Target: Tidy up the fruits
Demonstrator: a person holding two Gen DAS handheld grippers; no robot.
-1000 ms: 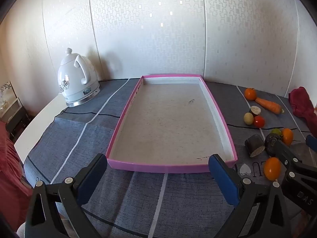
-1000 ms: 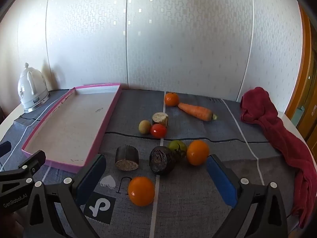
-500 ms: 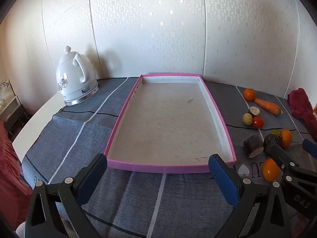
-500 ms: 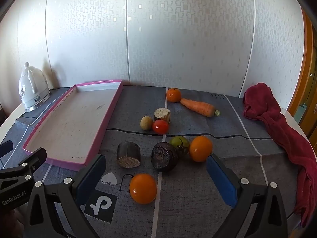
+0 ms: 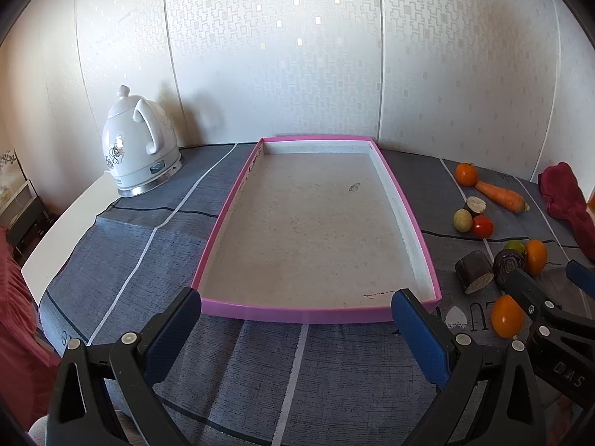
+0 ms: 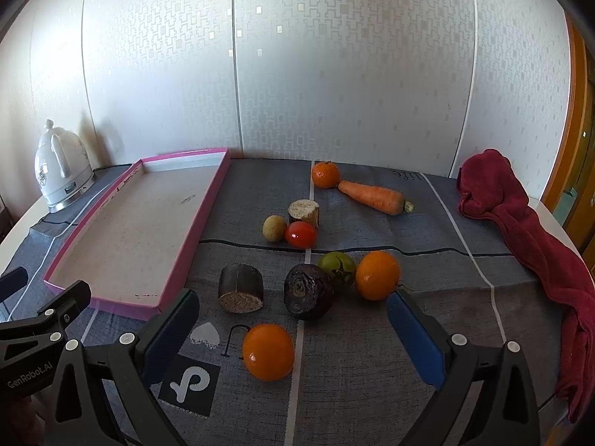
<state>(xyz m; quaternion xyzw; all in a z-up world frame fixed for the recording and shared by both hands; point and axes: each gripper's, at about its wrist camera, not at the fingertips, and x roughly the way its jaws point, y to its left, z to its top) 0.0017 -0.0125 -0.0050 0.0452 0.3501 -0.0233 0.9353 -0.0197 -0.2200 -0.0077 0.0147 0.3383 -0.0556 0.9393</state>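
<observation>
Grey striped tablecloth (image 6: 372, 353), pale patterned wall, one pink tray (image 5: 316, 314), three oranges (image 6: 268, 352), one carrot (image 6: 373, 197), left gripper (image 5: 297, 329) and right gripper (image 6: 292, 327) both spread wide, gripping nothing.

A home dining corner, by the look of it. A table under a grey striped tablecloth (image 6: 372, 353) stands against a pale patterned wallpapered wall (image 6: 334, 74), with a white electric kettle (image 5: 139, 141) at the far left. A red towel (image 6: 528, 230) lies on the right, beside a wooden door frame (image 6: 574, 119).

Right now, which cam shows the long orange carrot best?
Right wrist view: the long orange carrot lies unobstructed, stem end visible. Left wrist view shows it small and distorted at the right edge.
</observation>
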